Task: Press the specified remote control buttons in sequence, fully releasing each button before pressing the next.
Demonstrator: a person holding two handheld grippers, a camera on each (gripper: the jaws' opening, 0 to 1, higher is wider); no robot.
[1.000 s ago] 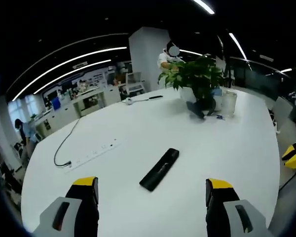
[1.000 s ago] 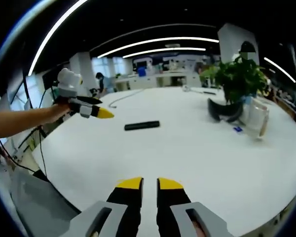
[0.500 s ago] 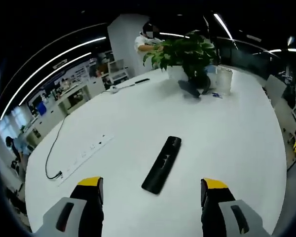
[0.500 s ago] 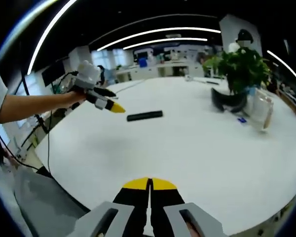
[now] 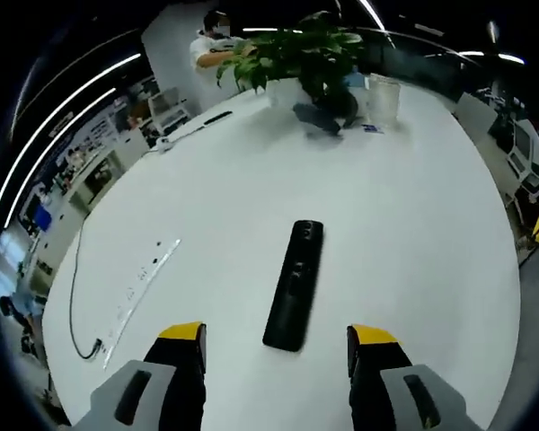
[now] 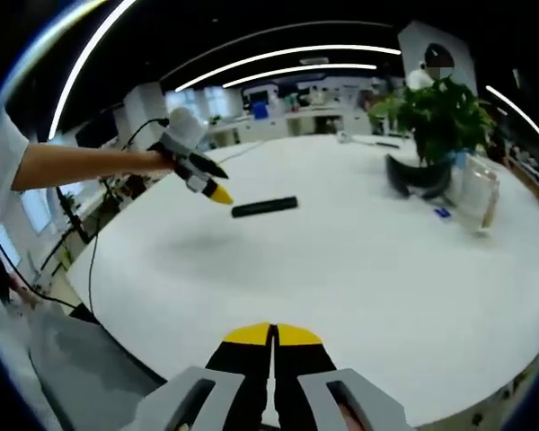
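Remote (image 5: pixel 295 285) unmarked; left tool (image 5: pixel 274 346) spread; right tool (image 6: pixel 271 334) pinched.

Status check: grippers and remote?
Left gripper open, above the remote's near end. Right gripper shut, empty, well back. Remote flat on table, nothing blocking.

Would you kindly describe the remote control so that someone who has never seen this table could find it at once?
Start at the large white round table, with a leafy potted plant at its far side. Out on the bare middle of the table, just ahead of the open left gripper, lies the remote control. It is the one slim, black, flat bar there; the power strip alongside it is white and corded.
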